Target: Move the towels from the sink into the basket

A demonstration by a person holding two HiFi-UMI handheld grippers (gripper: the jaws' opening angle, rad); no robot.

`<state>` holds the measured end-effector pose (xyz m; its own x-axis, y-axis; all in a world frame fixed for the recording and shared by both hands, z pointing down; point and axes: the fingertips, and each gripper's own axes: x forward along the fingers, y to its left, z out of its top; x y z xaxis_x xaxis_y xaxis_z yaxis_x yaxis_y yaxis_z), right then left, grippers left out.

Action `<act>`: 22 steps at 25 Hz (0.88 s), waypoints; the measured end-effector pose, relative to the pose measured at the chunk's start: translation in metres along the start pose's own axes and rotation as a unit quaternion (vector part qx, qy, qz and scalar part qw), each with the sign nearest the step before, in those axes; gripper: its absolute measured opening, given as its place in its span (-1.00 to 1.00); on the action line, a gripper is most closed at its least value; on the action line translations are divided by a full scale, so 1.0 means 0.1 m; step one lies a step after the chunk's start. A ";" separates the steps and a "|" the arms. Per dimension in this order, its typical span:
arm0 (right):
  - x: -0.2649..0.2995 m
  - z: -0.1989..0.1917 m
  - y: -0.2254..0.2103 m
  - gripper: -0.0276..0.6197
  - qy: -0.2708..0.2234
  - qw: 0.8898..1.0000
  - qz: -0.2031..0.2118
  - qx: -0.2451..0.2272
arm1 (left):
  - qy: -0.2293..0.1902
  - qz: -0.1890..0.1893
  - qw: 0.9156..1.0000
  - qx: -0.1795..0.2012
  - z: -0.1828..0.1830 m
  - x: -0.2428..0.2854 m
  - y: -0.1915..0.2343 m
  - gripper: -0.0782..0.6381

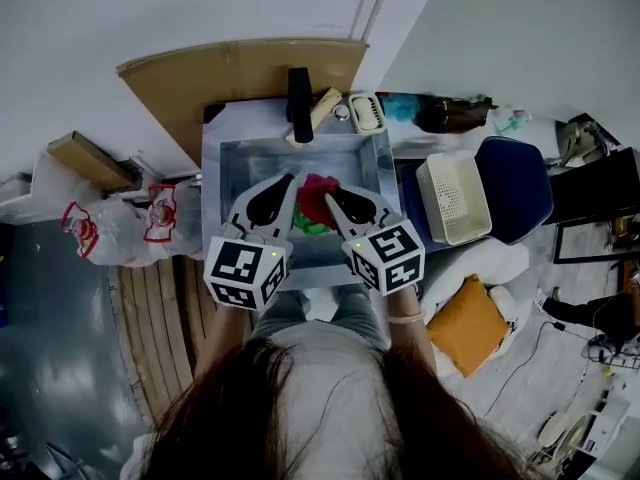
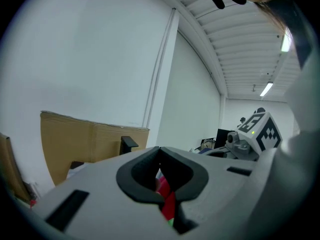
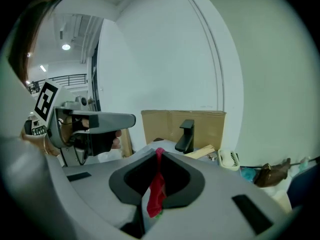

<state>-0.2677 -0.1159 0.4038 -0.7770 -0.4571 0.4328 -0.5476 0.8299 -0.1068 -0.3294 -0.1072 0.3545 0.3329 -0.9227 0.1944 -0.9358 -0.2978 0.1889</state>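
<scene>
Over the middle of the sink (image 1: pixel 232 168), a red towel (image 1: pixel 316 198) hangs bunched between two grippers, with green fabric (image 1: pixel 305 226) showing at its 6 o'clock edge. The left gripper (image 1: pixel 290 180) and right gripper (image 1: pixel 332 194) each have their fingers pinched shut on the red cloth. Steel walls ring the bundle on every side, and a black tap (image 1: pixel 299 98) stands at the rim's 12 o'clock. Just past the sink's 3 o'clock edge sits the white basket (image 1: pixel 455 200), its slotted floor in plain view.
</scene>
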 end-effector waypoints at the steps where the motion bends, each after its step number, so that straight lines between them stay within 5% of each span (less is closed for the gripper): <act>1: -0.04 0.02 -0.03 -0.77 -0.003 1.000 0.000 -0.001 | -0.001 0.001 1.000 0.001 0.01 0.03 -0.03 -0.76; 22: -0.91 0.26 -0.87 -0.77 -0.077 0.997 0.008 -0.017 | -0.007 -0.004 1.000 0.018 0.11 0.84 -0.82 -0.76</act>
<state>-0.1580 -0.1549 0.3501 -0.8248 -0.4860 0.2888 -0.5270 0.8460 -0.0814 -0.2255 -0.1633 0.3443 0.3383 -0.9236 0.1802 -0.9370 -0.3130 0.1550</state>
